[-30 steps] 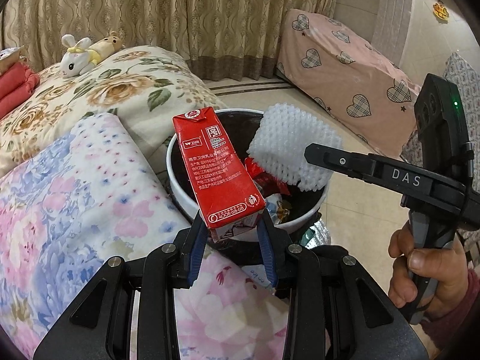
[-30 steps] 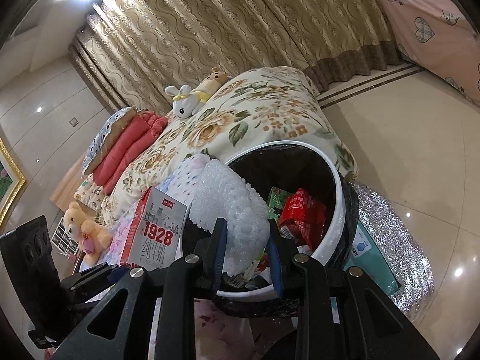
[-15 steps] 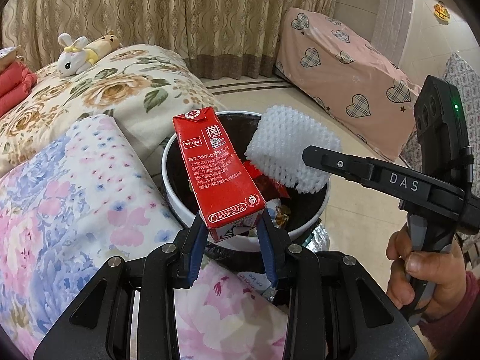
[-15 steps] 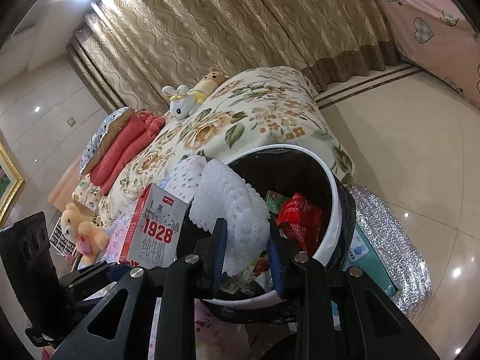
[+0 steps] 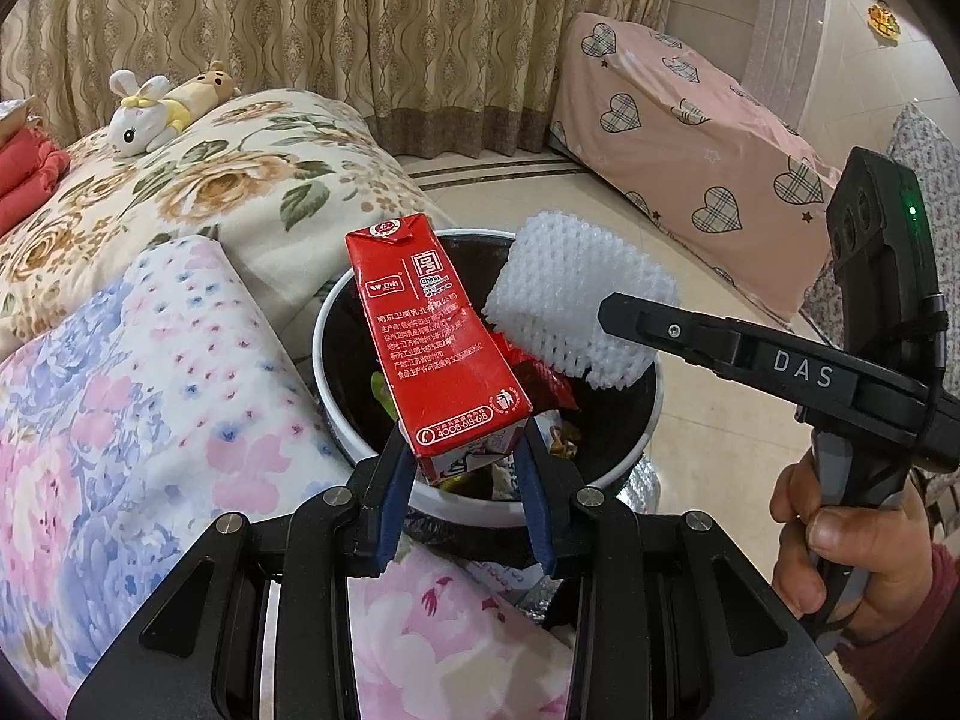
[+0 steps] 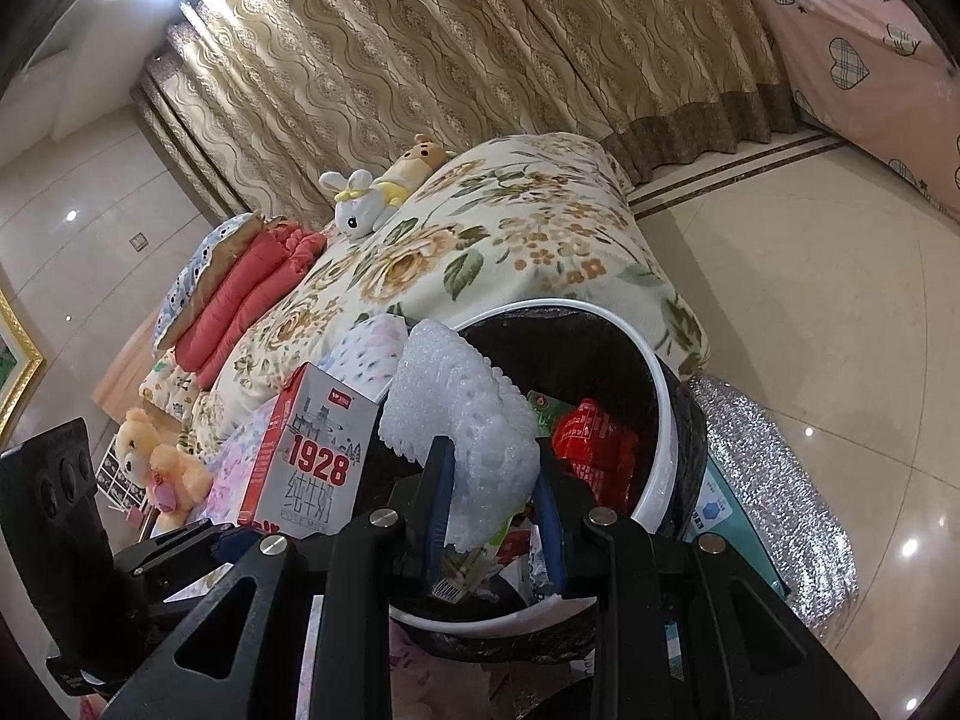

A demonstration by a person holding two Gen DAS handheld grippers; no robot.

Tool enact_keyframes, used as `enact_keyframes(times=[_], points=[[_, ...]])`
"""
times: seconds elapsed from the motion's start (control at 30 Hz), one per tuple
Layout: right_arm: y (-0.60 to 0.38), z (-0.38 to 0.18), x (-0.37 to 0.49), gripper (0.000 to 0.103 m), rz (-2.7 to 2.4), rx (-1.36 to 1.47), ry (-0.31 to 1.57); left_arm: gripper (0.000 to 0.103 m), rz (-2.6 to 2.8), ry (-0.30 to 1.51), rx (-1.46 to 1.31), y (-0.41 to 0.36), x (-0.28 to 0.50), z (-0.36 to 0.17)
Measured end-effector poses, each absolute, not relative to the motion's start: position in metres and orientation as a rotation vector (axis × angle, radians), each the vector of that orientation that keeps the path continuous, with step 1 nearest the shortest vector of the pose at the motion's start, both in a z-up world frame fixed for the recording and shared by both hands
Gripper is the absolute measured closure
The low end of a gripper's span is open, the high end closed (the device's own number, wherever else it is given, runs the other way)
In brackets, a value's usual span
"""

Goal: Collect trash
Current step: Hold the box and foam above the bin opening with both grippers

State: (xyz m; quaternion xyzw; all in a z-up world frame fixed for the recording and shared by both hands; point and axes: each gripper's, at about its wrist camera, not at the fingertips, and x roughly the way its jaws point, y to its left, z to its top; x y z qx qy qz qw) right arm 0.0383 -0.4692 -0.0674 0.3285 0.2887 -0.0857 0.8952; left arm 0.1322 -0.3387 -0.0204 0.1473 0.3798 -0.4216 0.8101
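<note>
My left gripper (image 5: pixel 462 468) sits at the bottom centre of its own view, its blue-padded fingers (image 5: pixel 395 483) clenched on the lower end of a red milk carton (image 5: pixel 433 336). The carton stands tilted, its top leaning toward the upper left, over the open mouth of the trash bin (image 5: pixel 336 420), a white-rimmed round bin lined with a black bag. In the right wrist view the same carton shows its grey face printed "1928" at lower left.

My right gripper (image 6: pixel 492 516) is at the bottom centre of its view, fingers (image 6: pixel 437 498) pinched on a piece of white foam net (image 6: pixel 462 420). In the left wrist view that foam hangs over the right part of the bin's mouth, just beside the carton, apart from it as far as I can tell. My right hand (image 5: pixel 840 534) grips the handle at the right edge of that frame.

Inside the bin lie a red wrapper (image 6: pixel 591 444) and other mixed packets. A flowered bed cover (image 5: pixel 198 192) fills the left of the frame, touching the bin's rim, with a white plush rabbit (image 5: pixel 141 111) at upper left. A silver foil sheet (image 6: pixel 774 492) lies on the tiled floor (image 6: pixel 810 300) to the right of the bin.
</note>
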Motion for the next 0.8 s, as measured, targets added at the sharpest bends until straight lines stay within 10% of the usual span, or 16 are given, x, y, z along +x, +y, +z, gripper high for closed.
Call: enact_keyframes(times=[0.8], points=[[-0.479, -0.072, 0.042, 0.076, -0.188, 0.690, 0.615, 0.071, -0.907, 0.819, 0.326, -0.352, 0.142, -0.021]])
